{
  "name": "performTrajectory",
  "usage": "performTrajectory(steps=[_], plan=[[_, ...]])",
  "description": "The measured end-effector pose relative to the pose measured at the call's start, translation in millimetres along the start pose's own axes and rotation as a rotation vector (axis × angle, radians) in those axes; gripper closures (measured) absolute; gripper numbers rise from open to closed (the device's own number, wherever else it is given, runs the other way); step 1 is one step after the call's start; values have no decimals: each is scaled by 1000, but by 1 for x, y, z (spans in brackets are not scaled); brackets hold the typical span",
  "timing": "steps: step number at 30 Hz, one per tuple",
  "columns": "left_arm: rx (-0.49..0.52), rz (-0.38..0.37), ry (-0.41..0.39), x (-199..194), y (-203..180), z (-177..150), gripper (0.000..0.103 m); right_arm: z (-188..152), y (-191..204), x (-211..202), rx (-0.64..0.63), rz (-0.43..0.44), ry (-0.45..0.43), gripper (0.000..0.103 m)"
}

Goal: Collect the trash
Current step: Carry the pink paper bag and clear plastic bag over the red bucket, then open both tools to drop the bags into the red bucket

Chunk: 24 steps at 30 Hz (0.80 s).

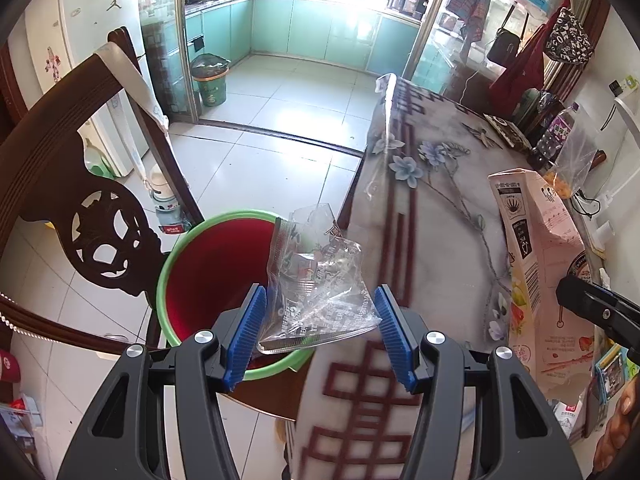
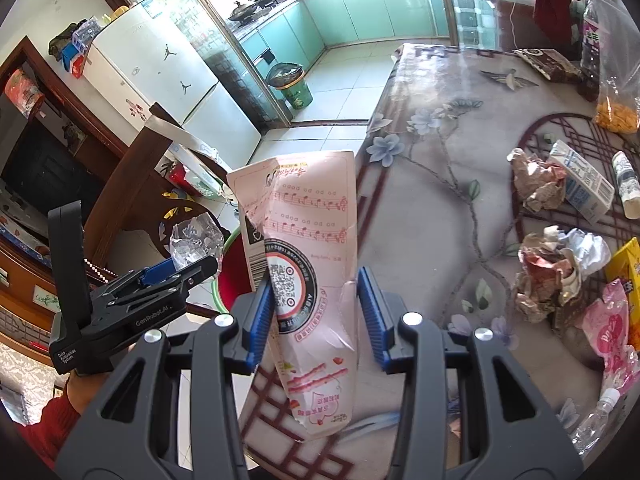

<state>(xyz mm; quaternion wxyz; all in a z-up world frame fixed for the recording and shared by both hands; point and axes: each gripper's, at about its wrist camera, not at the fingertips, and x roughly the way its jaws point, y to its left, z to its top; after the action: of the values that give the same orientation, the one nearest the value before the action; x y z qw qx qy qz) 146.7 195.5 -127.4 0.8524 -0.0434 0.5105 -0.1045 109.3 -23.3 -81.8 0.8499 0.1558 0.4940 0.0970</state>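
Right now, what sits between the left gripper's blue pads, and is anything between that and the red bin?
A crumpled clear plastic wrapper sits between the left gripper pads. In the left wrist view it overlaps the red bin rim, with nothing else between them.

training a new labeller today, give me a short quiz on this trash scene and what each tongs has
1. True or false: the left tongs hold a clear wrapper near the bin.
2. What do the right tongs grip? A) a bottle B) a pink carton C) crumpled paper
3. Fill in: the bin has a red inside and a ____ rim.

Key: 1 true; 2 B; 3 green
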Motion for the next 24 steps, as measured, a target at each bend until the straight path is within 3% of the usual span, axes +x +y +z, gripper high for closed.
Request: performTrajectory(steps=[13,18,19,20,21,24], plan=[[-100,21,62,26,69,8,49,23,58,72,-68,75,85,62],[-109,39,78,39,86,12,46,28,85,104,-115,64,121,62],[-111,46,83,43,89,13,44,30,87,109,-109,71,116,59],[-115,55,85,45,92,14,37,31,90,113,-101,73,107,44],[-126,73,82,47,96,15,28,34,90,115,-88,62,95,36],[-158,57,72,46,106,19,28,37,92,111,-84,45,73,34]])
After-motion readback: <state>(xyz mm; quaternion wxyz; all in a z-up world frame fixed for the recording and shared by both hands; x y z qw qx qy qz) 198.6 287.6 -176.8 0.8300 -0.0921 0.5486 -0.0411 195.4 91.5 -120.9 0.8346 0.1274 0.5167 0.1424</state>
